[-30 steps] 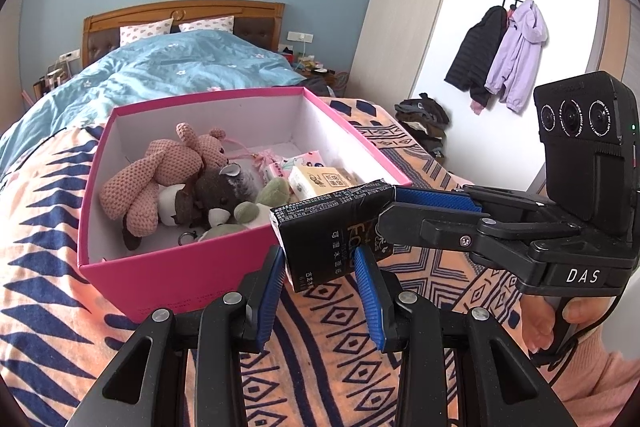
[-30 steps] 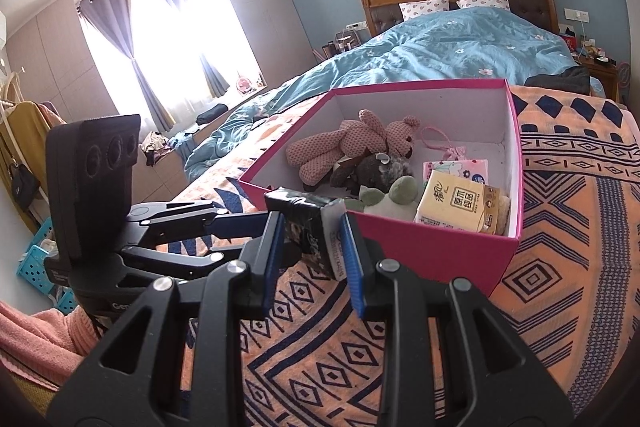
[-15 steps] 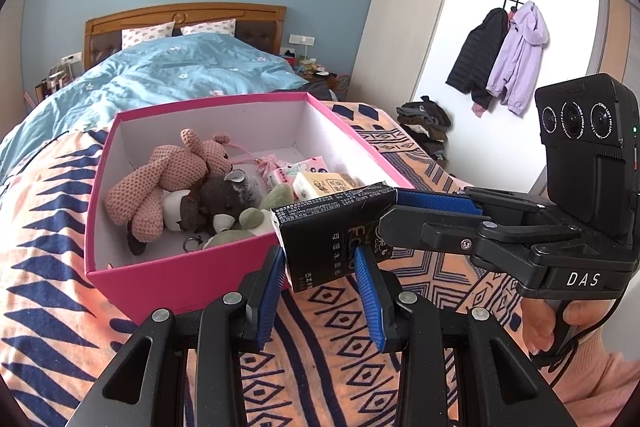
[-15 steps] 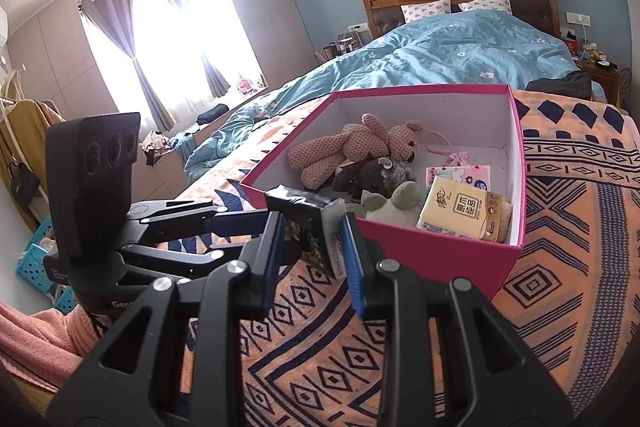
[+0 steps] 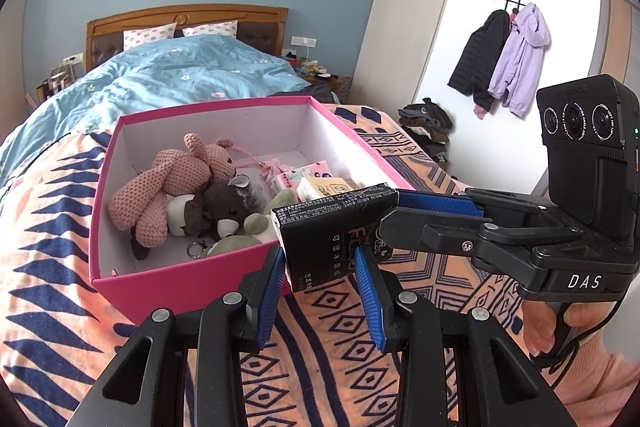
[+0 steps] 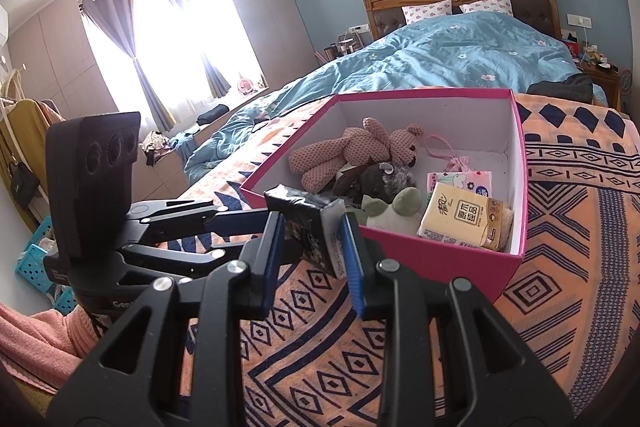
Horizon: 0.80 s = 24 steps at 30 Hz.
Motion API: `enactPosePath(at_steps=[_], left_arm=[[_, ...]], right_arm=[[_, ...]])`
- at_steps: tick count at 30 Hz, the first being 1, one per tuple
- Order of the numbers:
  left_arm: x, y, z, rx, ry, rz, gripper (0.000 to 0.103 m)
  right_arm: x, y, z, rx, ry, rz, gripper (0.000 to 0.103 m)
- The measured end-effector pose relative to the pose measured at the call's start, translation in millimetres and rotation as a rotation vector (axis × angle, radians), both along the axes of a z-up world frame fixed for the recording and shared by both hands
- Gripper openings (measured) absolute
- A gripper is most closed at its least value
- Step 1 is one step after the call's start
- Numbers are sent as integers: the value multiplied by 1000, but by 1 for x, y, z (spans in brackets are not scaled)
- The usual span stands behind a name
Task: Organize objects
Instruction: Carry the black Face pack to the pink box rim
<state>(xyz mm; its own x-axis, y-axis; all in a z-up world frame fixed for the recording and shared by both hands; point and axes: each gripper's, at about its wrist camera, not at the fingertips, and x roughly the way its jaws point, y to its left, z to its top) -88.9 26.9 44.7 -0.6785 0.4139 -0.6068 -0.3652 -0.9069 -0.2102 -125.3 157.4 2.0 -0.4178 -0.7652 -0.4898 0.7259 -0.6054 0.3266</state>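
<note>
A black tissue packet point(image 5: 332, 227) point(image 6: 308, 223) hangs just above the near rim of an open pink box point(image 5: 180, 279) point(image 6: 440, 259) on the bed. My left gripper point(image 5: 320, 267) point(image 6: 256, 231) is shut on its lower part. My right gripper point(image 6: 312, 239) point(image 5: 394, 215) is shut on its other end, coming in from the side. In the box lie a pink knitted bunny point(image 5: 172, 179), a dark plush point(image 5: 232, 199), a green plush point(image 6: 396, 207), a yellow tissue pack point(image 6: 460, 219) and a floral pack point(image 6: 460, 179).
The box rests on an orange and navy patterned blanket point(image 5: 360, 347). Behind it lies a blue duvet point(image 5: 180, 79) under a wooden headboard. Coats point(image 5: 500, 55) hang on the right wall above a clothes pile point(image 5: 428, 123). Blue baskets point(image 6: 36, 255) stand by the window side.
</note>
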Motion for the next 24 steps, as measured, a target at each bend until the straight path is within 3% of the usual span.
enactPosePath(at_steps=[24], left_arm=[[-11,-3,3,-2,-3,-2,36]], right_arm=[[-8,-4,3,-5,5,-6,32]])
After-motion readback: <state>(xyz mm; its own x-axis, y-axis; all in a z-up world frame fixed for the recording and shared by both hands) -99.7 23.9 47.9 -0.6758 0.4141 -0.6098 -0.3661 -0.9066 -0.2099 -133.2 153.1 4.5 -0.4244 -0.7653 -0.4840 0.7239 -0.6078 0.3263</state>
